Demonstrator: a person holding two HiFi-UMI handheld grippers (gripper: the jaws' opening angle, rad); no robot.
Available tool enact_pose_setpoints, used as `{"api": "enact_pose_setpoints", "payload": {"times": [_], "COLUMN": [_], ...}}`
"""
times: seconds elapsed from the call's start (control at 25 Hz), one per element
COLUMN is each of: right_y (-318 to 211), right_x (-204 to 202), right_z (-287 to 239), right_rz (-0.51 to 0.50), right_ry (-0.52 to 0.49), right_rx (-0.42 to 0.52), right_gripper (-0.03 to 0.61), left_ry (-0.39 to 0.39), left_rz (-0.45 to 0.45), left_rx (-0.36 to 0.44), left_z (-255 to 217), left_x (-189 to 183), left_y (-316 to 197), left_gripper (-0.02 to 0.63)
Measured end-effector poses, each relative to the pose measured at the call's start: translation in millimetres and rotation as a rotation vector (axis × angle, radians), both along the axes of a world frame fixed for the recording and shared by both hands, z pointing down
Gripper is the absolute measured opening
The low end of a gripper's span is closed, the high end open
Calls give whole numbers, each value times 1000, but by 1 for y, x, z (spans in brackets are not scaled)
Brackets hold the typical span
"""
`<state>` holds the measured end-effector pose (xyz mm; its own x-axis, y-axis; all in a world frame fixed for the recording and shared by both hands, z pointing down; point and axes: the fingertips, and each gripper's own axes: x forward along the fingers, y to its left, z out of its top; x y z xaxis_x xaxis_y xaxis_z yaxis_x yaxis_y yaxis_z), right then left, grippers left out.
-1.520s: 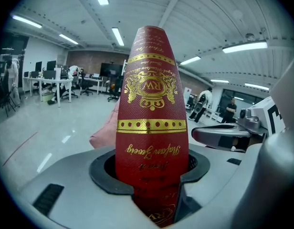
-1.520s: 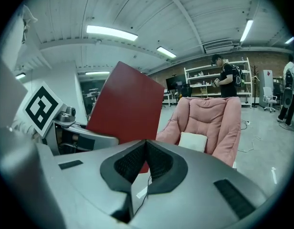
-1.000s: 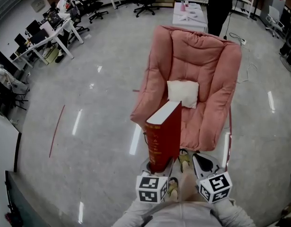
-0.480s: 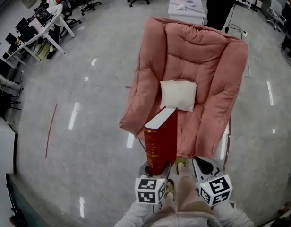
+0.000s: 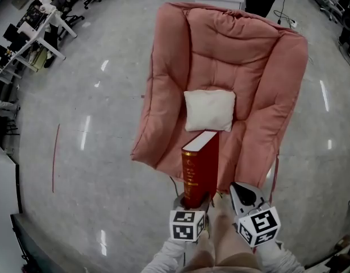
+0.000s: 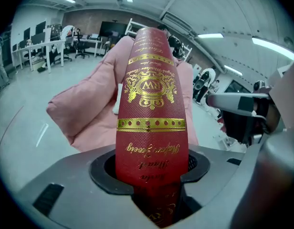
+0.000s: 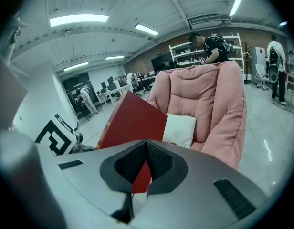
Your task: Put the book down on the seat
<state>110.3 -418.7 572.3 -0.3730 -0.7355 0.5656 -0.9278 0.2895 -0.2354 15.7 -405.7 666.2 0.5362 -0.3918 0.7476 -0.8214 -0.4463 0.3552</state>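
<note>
Two grippers sit low in the head view, side by side near the bottom edge: left gripper (image 5: 193,202) clamped on the lower end of the red book (image 5: 200,169), right gripper (image 5: 238,191) just beside it with a closed, pointed tip. Book upright on its end, spine towards the person, white page edge on top, reaching just short of the white pillow (image 5: 209,110). Lower half of the book across the front edge of the pink seat (image 5: 243,44); touching the cushion or not, impossible to tell. Raised padded arms along both sides of the seat, pillow in the middle, bare cushion around it. Wide glossy floor (image 5: 90,124) open to left and right; desks (image 5: 47,21) far off at the upper left.

In the left gripper view: jaws held wide by the book (image 6: 151,94), pads pressed to both covers, gilt spine filling the centre. Pink seat (image 6: 82,111) behind and below, one corner jutting left, open floor beyond it.

In the right gripper view: jaws together, pads meeting, nothing between them. Book (image 7: 132,120) ahead and to the left, tilted, its far corner overlapping the pillow (image 7: 179,130). Seat (image 7: 218,104) rising behind, its right arm edge near, open floor past that, people (image 7: 279,66) well away.
</note>
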Motion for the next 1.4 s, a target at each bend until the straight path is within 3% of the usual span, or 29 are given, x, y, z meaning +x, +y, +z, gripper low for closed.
{"api": "enact_pose_setpoints", "payload": {"times": [0.52,0.88,1.12,1.24,1.4], "right_y": [-44,-61,-62,-60,-58], "right_x": [25,36,34,30,21], "right_z": [58,81,87,86,84], "right_rz": [85,102,97,86,71], "right_ry": [-46,-48,-56,-58,-66], "right_rx": [-58,-89,-101,-103,-102], "right_gripper": [5,5,5,5,5], "left_ry": [-10,-30,-27,-64,-115], "left_rz": [27,48,16,35,103], "left_rx": [-225,-301,-387,-377,-325], "left_z": [110,147,167,169,165], "left_x": [39,47,51,50,46], "left_y": [-24,-55,-62,-69,-72], "left_gripper": [239,239,245,250,315]}}
